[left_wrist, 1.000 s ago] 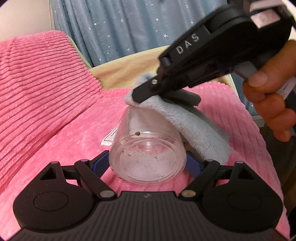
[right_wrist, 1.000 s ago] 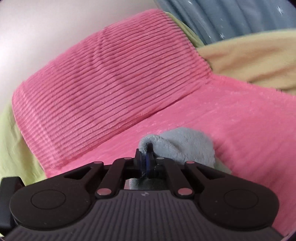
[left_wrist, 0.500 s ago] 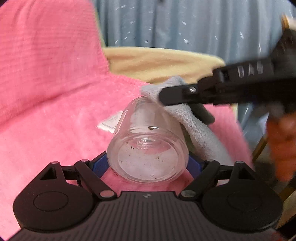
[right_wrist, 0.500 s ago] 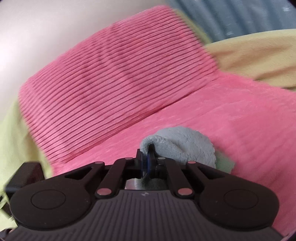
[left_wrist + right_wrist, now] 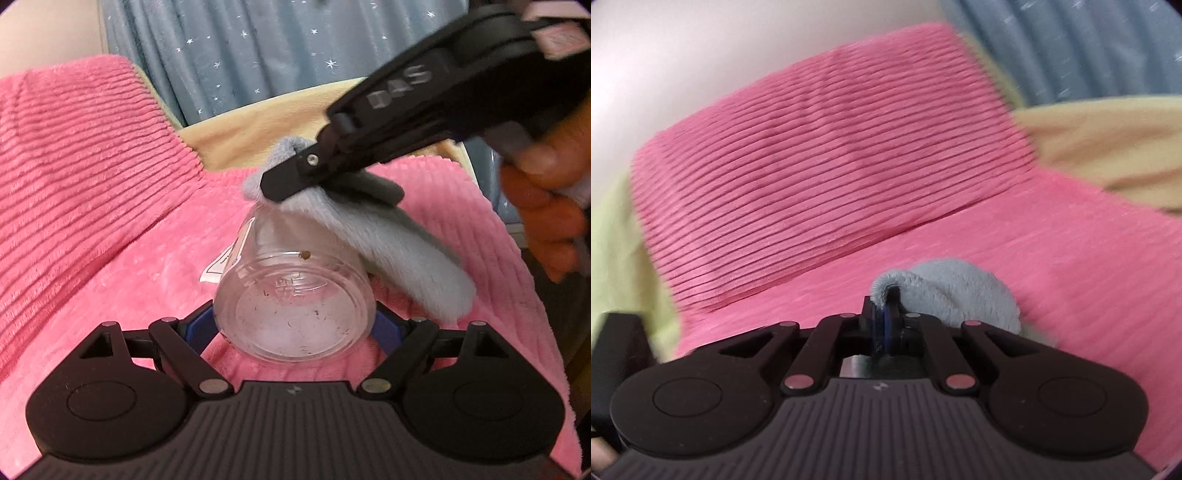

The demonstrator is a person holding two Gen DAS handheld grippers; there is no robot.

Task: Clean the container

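Observation:
A clear plastic container [image 5: 295,306] with dark specks and a brown crumb on it lies on its side, its base toward the camera. My left gripper [image 5: 293,328] is shut on it by the base end. My right gripper [image 5: 280,188] comes in from the upper right, shut on a grey-blue fluffy cloth [image 5: 391,258] that drapes over the container's far upper side. In the right wrist view the right gripper [image 5: 886,314] pinches the cloth [image 5: 960,291]; the container is hidden there.
A pink ribbed blanket [image 5: 92,206] covers the seat and a raised cushion [image 5: 812,166] at left. A beige cover [image 5: 266,125] and a blue starred curtain [image 5: 240,51] lie behind. A white label [image 5: 221,266] lies by the container.
The right gripper with the cloth has swung over the container's top, tilting back from level to steep. The left gripper's view swung right, then back left, still holding the container.

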